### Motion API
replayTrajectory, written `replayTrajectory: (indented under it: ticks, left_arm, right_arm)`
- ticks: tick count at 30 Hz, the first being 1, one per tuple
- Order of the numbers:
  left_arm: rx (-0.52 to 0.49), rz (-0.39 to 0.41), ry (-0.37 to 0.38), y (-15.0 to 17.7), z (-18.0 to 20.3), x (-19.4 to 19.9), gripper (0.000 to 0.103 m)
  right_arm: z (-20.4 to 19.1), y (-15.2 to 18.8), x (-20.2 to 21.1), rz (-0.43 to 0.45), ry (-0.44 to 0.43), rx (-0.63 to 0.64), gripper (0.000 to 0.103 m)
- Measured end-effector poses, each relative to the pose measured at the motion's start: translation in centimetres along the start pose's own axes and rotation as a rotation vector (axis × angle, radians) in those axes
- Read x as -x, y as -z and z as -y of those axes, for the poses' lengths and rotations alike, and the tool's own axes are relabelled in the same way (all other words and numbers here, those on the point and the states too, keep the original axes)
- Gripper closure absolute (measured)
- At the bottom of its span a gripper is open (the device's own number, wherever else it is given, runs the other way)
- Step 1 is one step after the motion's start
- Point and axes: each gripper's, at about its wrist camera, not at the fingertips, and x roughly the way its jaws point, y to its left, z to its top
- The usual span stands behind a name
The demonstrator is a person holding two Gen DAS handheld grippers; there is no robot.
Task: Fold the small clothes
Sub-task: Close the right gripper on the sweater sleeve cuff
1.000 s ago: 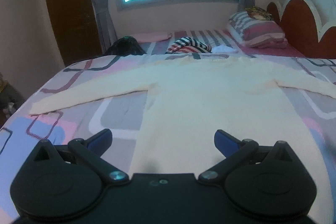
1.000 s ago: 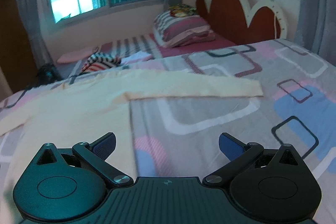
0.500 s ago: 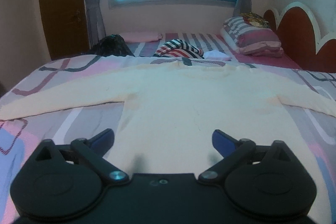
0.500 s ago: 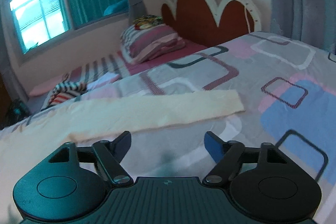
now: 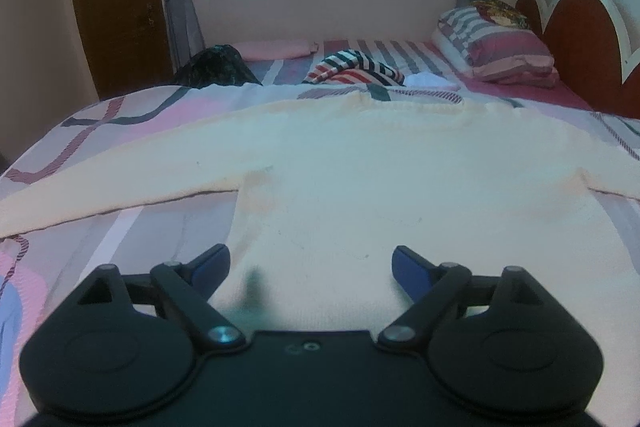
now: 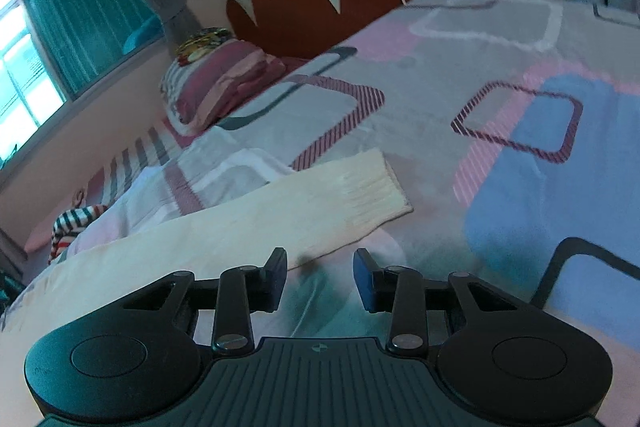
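No readable writing. Cream sweater (image 5: 360,167) lies flat on the bed (image 6: 500,75); left hand-held gripper (image 5: 311,261) and right hand-held gripper (image 6: 320,277) are both closing, nothing gripped.

Each hand-held gripper was built of matte black plastic: two rounded lobes, linked arms fastened by silver screws, and blue-padded fingers. The left hand-held gripper (image 5: 311,265) was smooth-bodied; the right hand-held gripper (image 6: 320,277) was ribbed.
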Motion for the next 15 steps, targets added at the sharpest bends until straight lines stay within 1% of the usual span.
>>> replayTrajectory:
  ticks: [2, 9, 10, 11, 12, 13, 14, 15]
  left_arm:
    - [-0.001, -0.004, -0.004, 0.1, 0.0, -0.2, 0.014]
    - [-0.002, -0.028, -0.015, -0.6, -1.3, -1.6, 0.012]
    - [-0.002, -0.032, -0.016, -0.7, -1.5, -1.9, 0.012]
    - [0.000, -0.039, -0.017, -0.8, -1.9, -2.1, 0.012]
    - [0.002, -0.047, -0.014, -0.9, -2.1, -2.4, 0.012]
    - [0.005, -0.054, -0.016, -1.0, -2.5, -2.6, 0.012]
    - [0.005, -0.057, -0.019, -1.0, -2.7, -2.6, 0.012]
    - [0.002, -0.060, -0.019, -1.0, -3.0, -2.7, 0.013]
  right_arm:
    - [0.8, 0.0, -0.8, -0.017, -0.007, -0.052, 0.065]
    - [1.8, -1.0, -1.9, 0.009, -0.032, -0.127, 0.067]
    - [1.9, -1.2, -2.1, 0.003, -0.030, -0.135, 0.072]
    - [1.9, -1.5, -2.2, -0.002, -0.025, -0.138, 0.079]
    - [1.9, -1.7, -2.4, -0.007, -0.021, -0.142, 0.083]
    - [2.1, -1.9, -2.5, -0.011, -0.017, -0.146, 0.094]
    - [2.1, -1.9, -2.5, -0.013, -0.011, -0.143, 0.101]
    - [2.0, -2.0, -2.6, -0.012, -0.005, -0.127, 0.101]
